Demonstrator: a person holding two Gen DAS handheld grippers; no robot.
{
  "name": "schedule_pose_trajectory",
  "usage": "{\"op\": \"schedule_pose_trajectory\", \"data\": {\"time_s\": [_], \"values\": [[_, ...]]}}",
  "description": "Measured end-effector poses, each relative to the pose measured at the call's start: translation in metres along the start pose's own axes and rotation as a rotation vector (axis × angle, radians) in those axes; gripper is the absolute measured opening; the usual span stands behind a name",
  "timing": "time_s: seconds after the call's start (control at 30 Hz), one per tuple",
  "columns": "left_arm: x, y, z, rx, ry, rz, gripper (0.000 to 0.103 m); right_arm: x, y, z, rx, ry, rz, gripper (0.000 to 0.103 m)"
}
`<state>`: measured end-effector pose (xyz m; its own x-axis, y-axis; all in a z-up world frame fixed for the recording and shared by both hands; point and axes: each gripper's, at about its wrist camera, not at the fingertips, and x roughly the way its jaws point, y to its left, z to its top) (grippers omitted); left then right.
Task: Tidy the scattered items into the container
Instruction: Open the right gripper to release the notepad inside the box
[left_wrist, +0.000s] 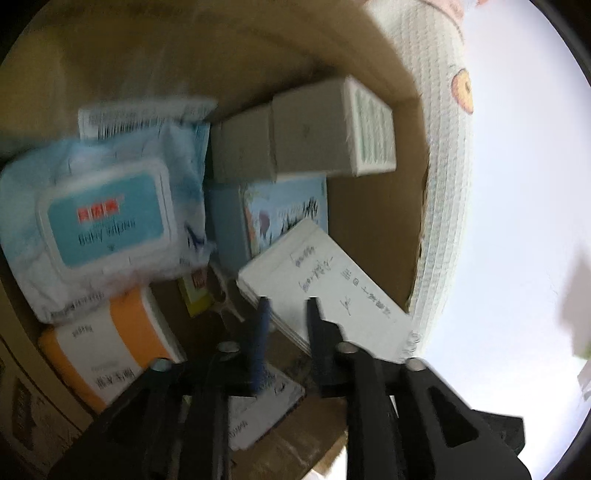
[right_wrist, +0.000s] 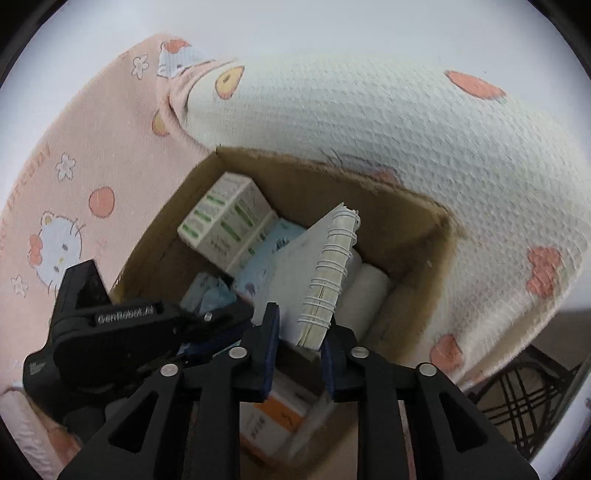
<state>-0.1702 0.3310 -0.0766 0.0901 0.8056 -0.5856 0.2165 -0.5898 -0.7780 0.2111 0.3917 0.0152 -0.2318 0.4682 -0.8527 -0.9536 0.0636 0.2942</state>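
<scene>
A brown cardboard box (left_wrist: 373, 236), lined at its rim with a white quilted cloth printed with red and yellow shapes (left_wrist: 447, 206), is shown nearly filled. Against the box's left wall a soft blue-and-white pack of wet wipes with a hard flip lid (left_wrist: 103, 218) is stacked on an orange-and-white carton (left_wrist: 107, 347), apparently to save floor space. Toward the box's far wall two grey-and-white cartons with green print (left_wrist: 314, 136) are laid side by side over a pale blue illustrated packet (left_wrist: 280, 210). Right of the box's centre a white spiral-bound notebook (left_wrist: 325, 280) is propped at a slant, its lower edge down among the other items and its wire spine (right_wrist: 332, 266) raised; it is judged to be leaning there because no flat space is left.

The left gripper (left_wrist: 286, 306) is held over the notebook's near corner, fingers apart and not seen pressing on it. The right gripper (right_wrist: 299, 332) is poised at the spine's lower end with its pads parted either side; no clamping is visible, so the notebook is taken to be released into the box. Beside the notebook's right edge a white roll (right_wrist: 365, 291) is tucked against the box wall.
</scene>
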Motion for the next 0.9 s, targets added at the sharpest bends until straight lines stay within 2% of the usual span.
{"op": "schedule_pose_trajectory", "data": {"time_s": [0.07, 0.17, 0.27, 0.37, 0.43, 0.5, 0.53, 0.6, 0.8, 0.9], "values": [[0.003, 0.004, -0.007, -0.004, 0.018, -0.008, 0.031, -0.008, -0.003, -0.007, -0.015, 0.012, -0.006, 0.031], [0.004, 0.01, -0.017, -0.013, 0.011, 0.01, 0.033, -0.016, -0.003, -0.011, -0.039, 0.025, 0.03, 0.032], [0.007, 0.014, -0.023, -0.021, 0.027, -0.011, 0.032, -0.022, -0.002, -0.011, -0.068, 0.008, -0.026, 0.032], [0.014, 0.017, -0.029, -0.036, 0.053, -0.031, 0.032, -0.023, -0.003, -0.01, -0.076, 0.009, -0.003, 0.032], [0.017, 0.018, -0.033, -0.032, 0.055, -0.044, 0.032, -0.022, -0.001, -0.01, -0.113, -0.016, -0.026, 0.032], [0.02, 0.015, -0.034, -0.011, 0.053, -0.045, 0.025, -0.018, 0.002, -0.011, -0.152, -0.021, -0.053, 0.027], [0.019, 0.014, -0.036, 0.0, 0.041, -0.034, 0.024, -0.017, 0.003, -0.01, -0.161, -0.024, -0.059, 0.024], [0.017, 0.012, -0.035, 0.014, 0.008, -0.027, 0.018, -0.016, 0.003, -0.01, -0.168, -0.025, -0.06, 0.024], [0.022, 0.015, -0.027, 0.019, 0.005, -0.05, 0.013, 0.001, 0.005, -0.003, -0.158, 0.008, -0.03, 0.023], [0.033, 0.02, -0.025, 0.012, 0.017, -0.03, 0.013, 0.013, 0.014, 0.002, -0.175, 0.026, -0.02, 0.024]]}}
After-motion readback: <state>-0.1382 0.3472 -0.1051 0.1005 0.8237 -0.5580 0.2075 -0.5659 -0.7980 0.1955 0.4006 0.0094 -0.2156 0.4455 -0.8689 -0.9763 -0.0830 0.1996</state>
